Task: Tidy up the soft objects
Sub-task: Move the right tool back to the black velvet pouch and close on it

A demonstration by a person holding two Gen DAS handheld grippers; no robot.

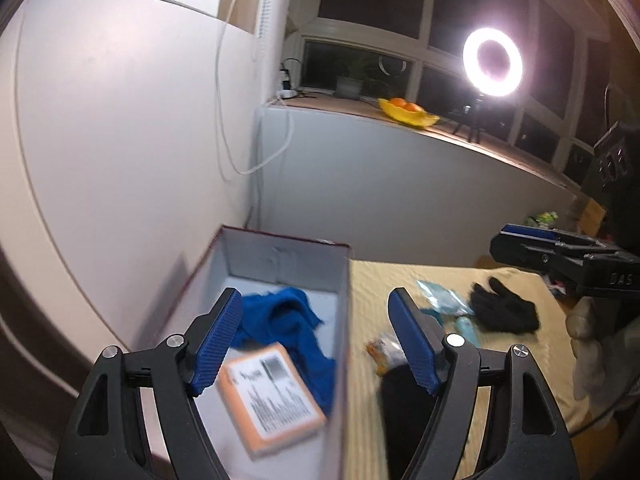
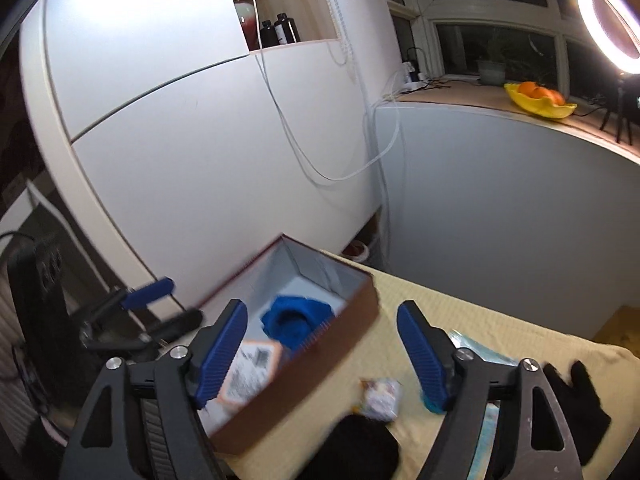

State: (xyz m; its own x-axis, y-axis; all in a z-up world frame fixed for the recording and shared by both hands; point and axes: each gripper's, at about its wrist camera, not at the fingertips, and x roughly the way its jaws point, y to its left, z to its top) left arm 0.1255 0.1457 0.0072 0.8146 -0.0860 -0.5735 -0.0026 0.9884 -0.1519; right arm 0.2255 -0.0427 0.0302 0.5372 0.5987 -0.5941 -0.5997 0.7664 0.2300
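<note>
A brown cardboard box (image 1: 346, 320) (image 2: 320, 364) stands on the yellow cloth. Inside lie a blue knitted cloth (image 1: 288, 324) (image 2: 296, 320) and an orange-edged packet (image 1: 272, 392) (image 2: 250, 372). My left gripper (image 1: 320, 344) is open and empty above the box's right wall. My right gripper (image 2: 324, 350) is open and empty above the box's near wall. A black glove (image 1: 504, 308) (image 2: 576, 404) lies at the right. Another black soft item (image 1: 400, 408) (image 2: 356, 448) lies near the front, partly hidden. A small snack packet (image 1: 382, 350) (image 2: 380, 398) and teal packets (image 1: 440, 298) (image 2: 480, 352) lie between them.
The yellow cloth (image 1: 380, 284) (image 2: 400, 304) covers the table, which stands against a white wall. A window sill behind holds a yellow fruit bowl (image 1: 408, 114) (image 2: 540, 104) and a ring light (image 1: 492, 62). White cables (image 2: 320, 160) hang down the wall.
</note>
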